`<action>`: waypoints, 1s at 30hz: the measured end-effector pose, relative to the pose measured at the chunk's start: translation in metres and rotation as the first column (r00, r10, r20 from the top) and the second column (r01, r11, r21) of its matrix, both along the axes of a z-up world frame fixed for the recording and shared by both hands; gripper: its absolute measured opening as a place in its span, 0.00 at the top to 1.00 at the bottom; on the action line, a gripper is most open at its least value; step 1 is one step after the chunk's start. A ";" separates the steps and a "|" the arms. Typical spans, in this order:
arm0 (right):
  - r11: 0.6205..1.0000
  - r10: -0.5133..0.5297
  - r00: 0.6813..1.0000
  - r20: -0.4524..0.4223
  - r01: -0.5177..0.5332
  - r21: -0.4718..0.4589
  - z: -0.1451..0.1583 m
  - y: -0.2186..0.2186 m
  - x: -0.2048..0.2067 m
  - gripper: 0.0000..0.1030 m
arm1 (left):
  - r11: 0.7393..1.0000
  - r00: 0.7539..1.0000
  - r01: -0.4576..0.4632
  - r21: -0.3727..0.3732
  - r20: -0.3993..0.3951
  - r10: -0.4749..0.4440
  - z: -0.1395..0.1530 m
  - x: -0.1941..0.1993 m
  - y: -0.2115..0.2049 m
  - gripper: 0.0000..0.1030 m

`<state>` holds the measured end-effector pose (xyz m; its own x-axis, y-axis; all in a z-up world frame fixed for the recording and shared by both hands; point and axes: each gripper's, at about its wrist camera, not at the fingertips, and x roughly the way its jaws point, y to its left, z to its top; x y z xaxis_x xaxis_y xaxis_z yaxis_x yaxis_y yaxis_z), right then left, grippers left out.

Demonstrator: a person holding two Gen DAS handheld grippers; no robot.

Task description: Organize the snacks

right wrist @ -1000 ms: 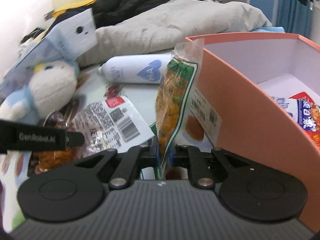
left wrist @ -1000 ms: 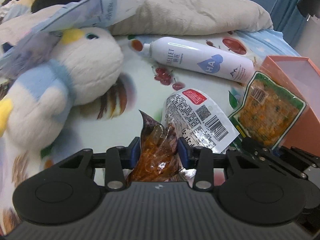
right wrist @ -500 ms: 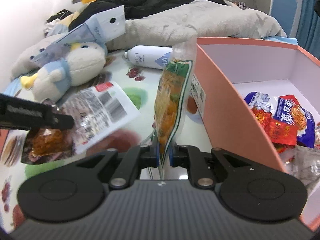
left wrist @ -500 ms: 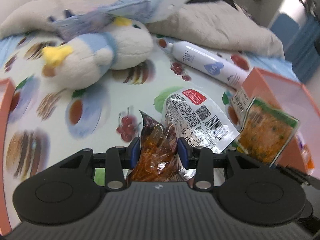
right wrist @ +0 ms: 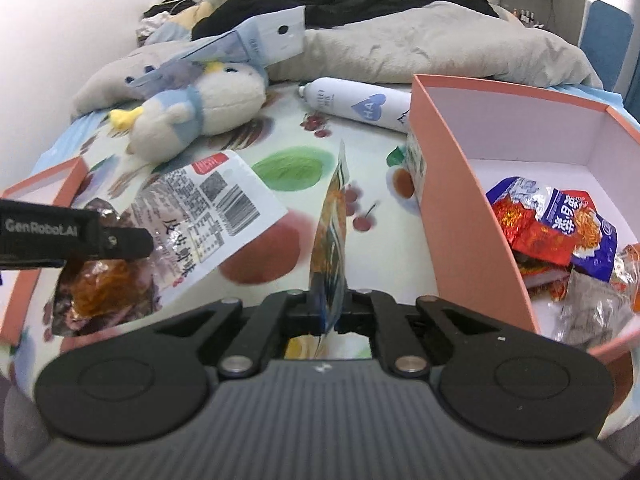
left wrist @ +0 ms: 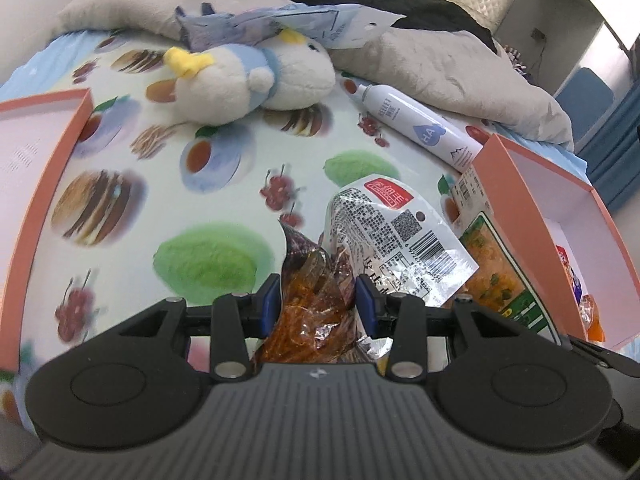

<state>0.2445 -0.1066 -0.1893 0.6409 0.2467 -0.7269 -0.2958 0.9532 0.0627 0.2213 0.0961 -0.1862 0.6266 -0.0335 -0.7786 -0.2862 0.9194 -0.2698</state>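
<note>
My left gripper (left wrist: 318, 304) is shut on a clear brown pack of orange snack (left wrist: 316, 292), and a white barcoded pack (left wrist: 400, 232) hangs with it against the right pad. In the right wrist view both packs hang above the bedsheet under one left finger (right wrist: 120, 240). My right gripper (right wrist: 326, 308) holds a flat green-and-orange snack pack (right wrist: 330, 232), seen edge-on, and its jaws are closing tight on it. That pack also shows in the left wrist view (left wrist: 496, 264), beside the pink box (left wrist: 520, 208). The box's wall (right wrist: 460, 200) stands just right of my right gripper.
Several snack packs (right wrist: 552, 224) lie inside the pink box. A second pink box or lid (left wrist: 48, 168) sits at the left edge. A plush toy (left wrist: 248, 76), a white spray bottle (left wrist: 416, 124) and a grey quilt (left wrist: 440, 60) lie further back on the printed sheet.
Both grippers rose and swung with their packs. The left pink box came into the left view and the right box's inside opened up. The green-and-orange pack turned edge-on.
</note>
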 end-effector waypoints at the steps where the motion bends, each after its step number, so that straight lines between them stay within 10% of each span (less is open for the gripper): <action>1: 1.000 0.001 1.000 -0.005 -0.001 0.001 0.000 -0.001 -0.003 0.94 | 1.000 1.000 -0.005 -0.003 -0.001 0.004 0.000 -0.004 -0.001 0.56; 30: 0.997 -0.005 0.994 0.113 -0.004 0.076 0.096 -0.038 -0.004 0.94 | 0.999 0.992 -0.027 -0.023 0.126 0.030 0.097 0.004 -0.007 0.56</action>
